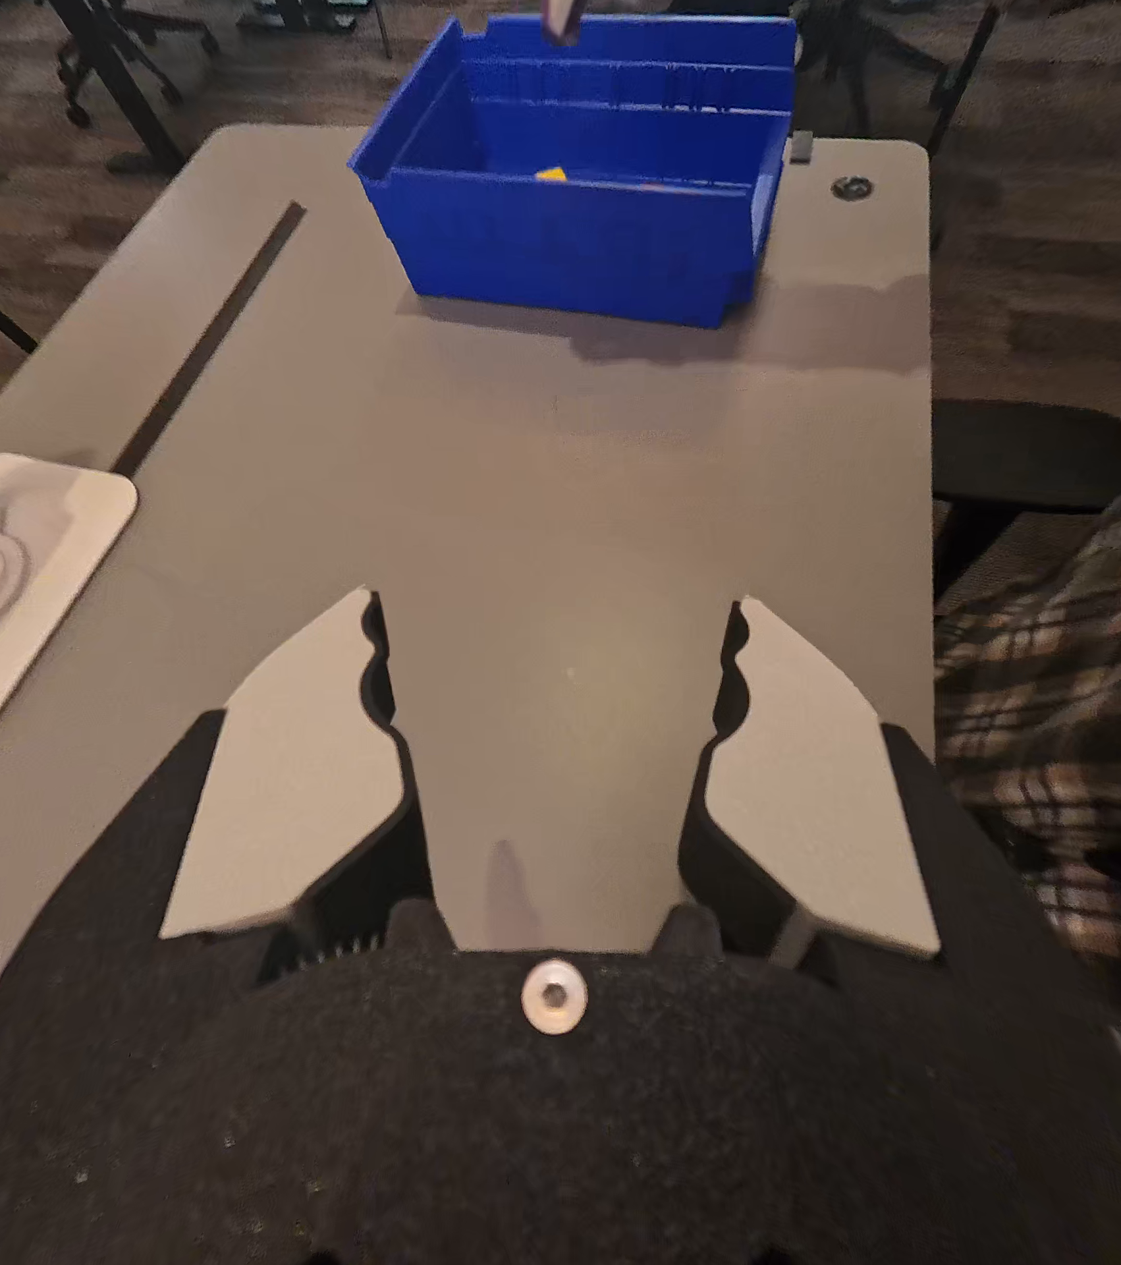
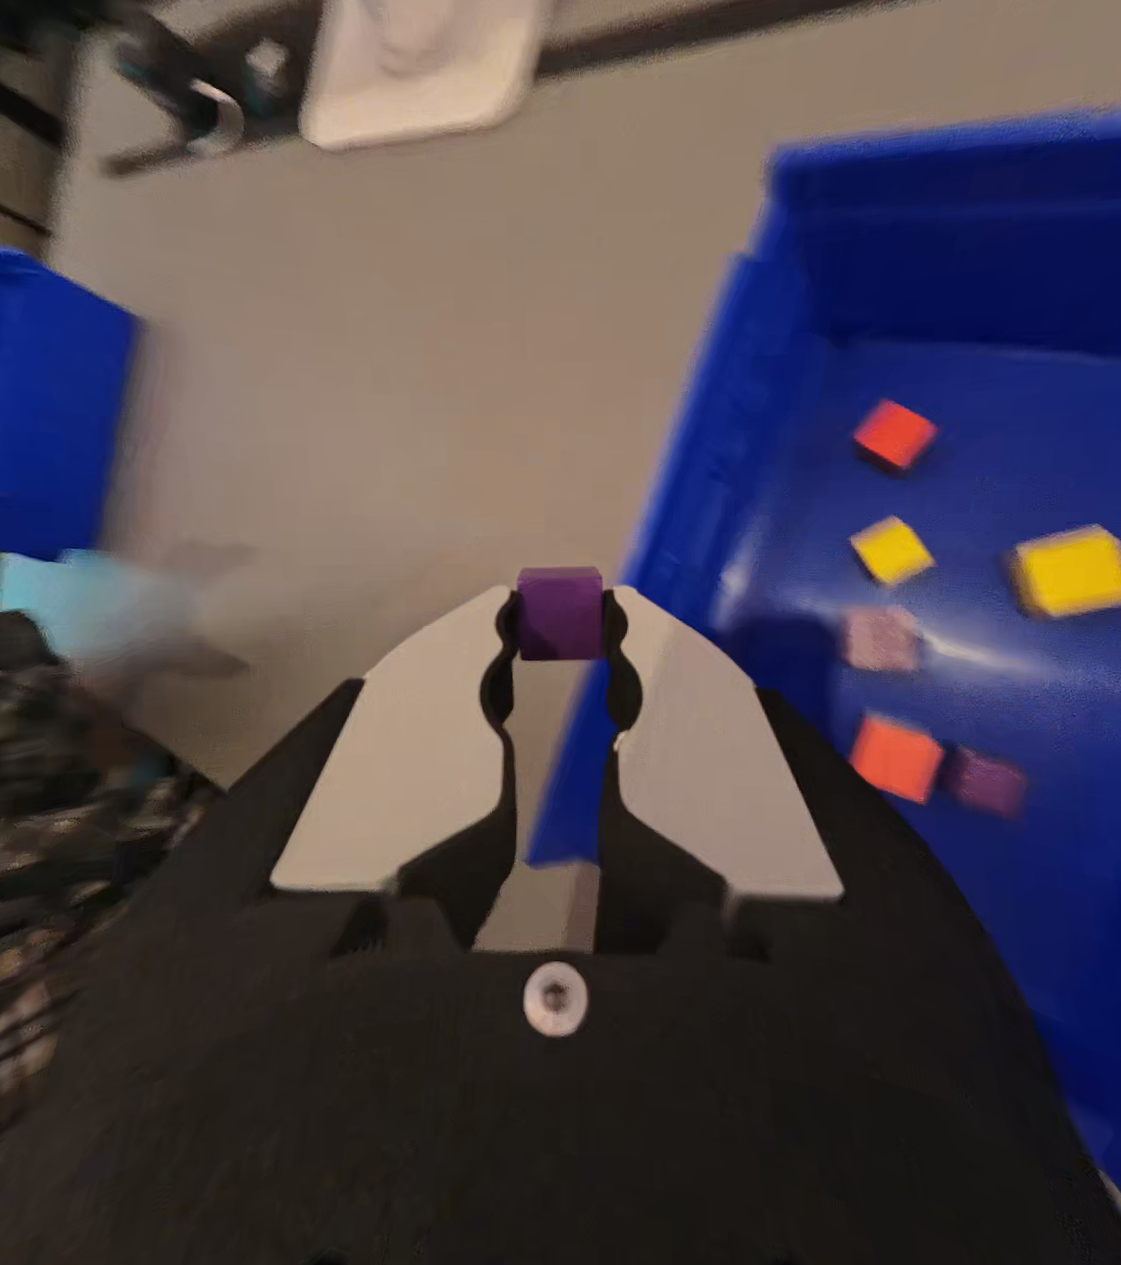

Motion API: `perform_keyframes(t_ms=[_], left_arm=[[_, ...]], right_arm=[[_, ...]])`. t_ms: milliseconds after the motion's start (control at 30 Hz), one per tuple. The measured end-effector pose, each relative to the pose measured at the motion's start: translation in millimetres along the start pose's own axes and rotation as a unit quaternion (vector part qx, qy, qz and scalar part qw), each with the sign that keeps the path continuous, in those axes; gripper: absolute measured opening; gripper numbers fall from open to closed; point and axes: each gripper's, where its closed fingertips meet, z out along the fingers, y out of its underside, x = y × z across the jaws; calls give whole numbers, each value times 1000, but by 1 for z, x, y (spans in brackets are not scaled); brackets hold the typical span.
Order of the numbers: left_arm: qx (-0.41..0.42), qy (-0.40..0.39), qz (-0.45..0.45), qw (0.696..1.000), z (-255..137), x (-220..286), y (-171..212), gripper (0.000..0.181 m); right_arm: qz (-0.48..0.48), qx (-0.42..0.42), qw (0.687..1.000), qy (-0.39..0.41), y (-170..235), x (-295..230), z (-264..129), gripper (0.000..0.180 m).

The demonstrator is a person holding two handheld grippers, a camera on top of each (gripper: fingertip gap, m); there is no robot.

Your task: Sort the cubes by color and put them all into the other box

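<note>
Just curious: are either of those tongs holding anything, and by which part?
The right tongs pinch a purple cube by its opposite sides at the tips. The left tongs hold nothing.

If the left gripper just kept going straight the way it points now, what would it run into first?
Probably the blue box. The left gripper is open and empty over bare table, aimed along it with nothing between. Height is hard to judge, so it might graze the tabletop first.

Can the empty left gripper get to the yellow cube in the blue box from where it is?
Probably yes. The left gripper is open and empty, and only bare table lies between it and the blue box. It would have to rise over the front wall to reach the yellow cube.
</note>
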Motion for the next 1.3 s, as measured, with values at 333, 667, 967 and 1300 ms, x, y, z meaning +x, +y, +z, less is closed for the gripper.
perform_keyframes(t_ms=[333, 667, 967, 1300], left_arm=[[-39, -44, -31, 998, -20, -16, 47, 88], [-57, -208, -122, 969, -140, -111, 115, 78], [-92, -393, -319, 857, -291, -226, 251, 69], [-282, -390, -361, 799, -284, -251, 352, 60]], right_arm=[[47, -190, 965, 174, 114, 125, -13, 23], [-46, -53, 989, 134, 52, 61, -36, 52], [-156, 7, 987, 48, 24, -48, -28, 45], [-181, -25, 983, 5, 36, -87, -9, 44]])
